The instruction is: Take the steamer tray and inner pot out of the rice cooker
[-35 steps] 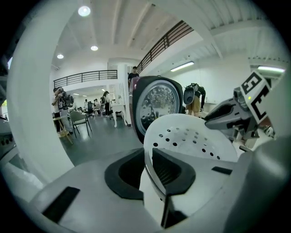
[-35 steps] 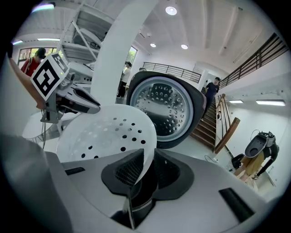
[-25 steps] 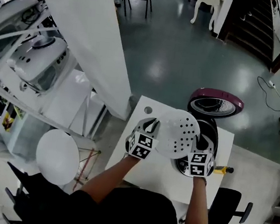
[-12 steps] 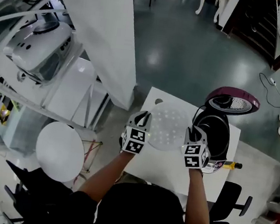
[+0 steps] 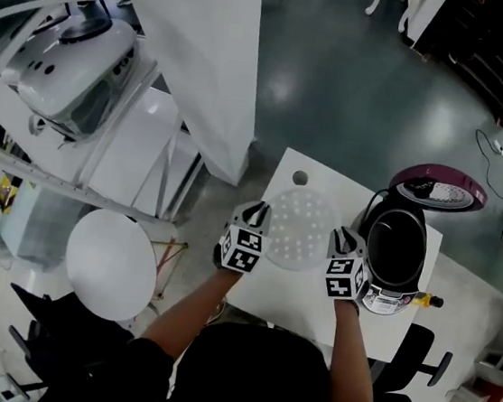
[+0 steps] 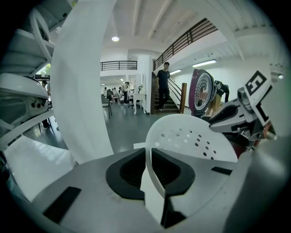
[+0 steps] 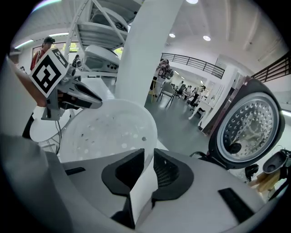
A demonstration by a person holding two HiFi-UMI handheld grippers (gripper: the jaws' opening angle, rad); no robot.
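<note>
So, left tongs (image 5: 262, 215) pinch the steamer tray (image 5: 301, 231) rim at 9 o'clock, right tongs (image 5: 343, 240) at 3, over the table (image 5: 288, 307) beside the rice cooker (image 5: 396, 259). I'd lower it level and release both together.

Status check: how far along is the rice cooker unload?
Done: the steamer tray is out of the open rice cooker. In hand: left claw and right claw pinch opposite rim edges, holding it over the white table. Remaining: set the tray down, then lift out the inner pot, which appears to sit in the cooker's dark well.
</note>
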